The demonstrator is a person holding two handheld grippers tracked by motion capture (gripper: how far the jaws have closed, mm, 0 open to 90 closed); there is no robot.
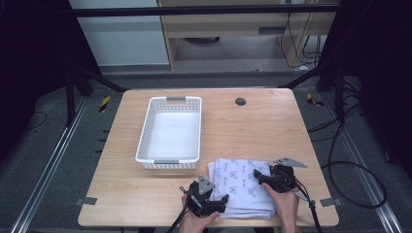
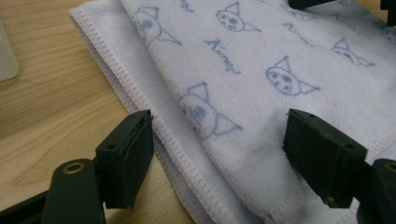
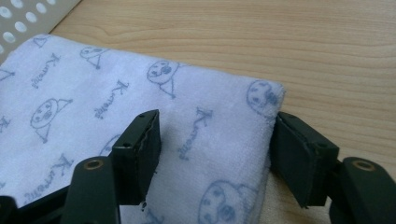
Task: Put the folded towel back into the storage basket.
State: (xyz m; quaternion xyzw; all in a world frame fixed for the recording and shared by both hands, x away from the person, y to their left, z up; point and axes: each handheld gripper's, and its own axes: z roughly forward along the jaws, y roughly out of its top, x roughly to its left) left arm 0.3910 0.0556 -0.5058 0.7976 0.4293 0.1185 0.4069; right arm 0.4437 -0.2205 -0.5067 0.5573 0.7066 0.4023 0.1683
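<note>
My left gripper (image 1: 221, 200) stood wide open, gripping nothing, astride the near edge of the folded white towel with blue cat prints (image 1: 243, 187) on the wooden table (image 1: 121, 194); my right gripper (image 1: 260, 177) straddled its far corner, jaws parted, unclamped.

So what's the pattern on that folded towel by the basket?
The towel is pale lilac-white with blue cartoon cat-like faces and script lettering; clearest in the left gripper view.

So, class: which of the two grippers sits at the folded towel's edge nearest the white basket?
The left gripper: it sits at the towel's left edge, below the basket; the right gripper sits on the far side.
</note>
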